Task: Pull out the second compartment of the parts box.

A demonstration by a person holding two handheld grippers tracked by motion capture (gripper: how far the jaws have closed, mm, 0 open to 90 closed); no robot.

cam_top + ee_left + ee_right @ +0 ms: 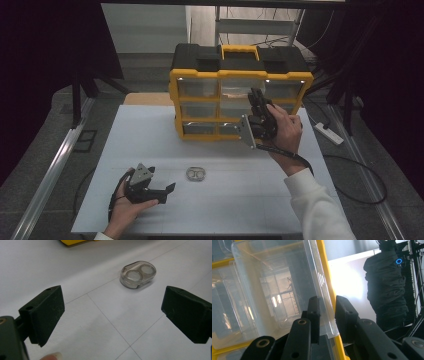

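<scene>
Two claws: right claw [327, 312] clamped on one clear drawer [287, 290] lip, left claw [112, 315] wide open, empty, near one lens case [138, 274] on tabletop [75, 270].

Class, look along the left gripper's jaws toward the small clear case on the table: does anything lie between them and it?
Nothing visible does. The left gripper has its jaws wide apart, and bare white table runs from them to the clear case, which lies flat and apart from the jaws, untouched.

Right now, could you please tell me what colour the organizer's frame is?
Yellow, with a black top; the organizer's frame shows best in the high view.
</scene>
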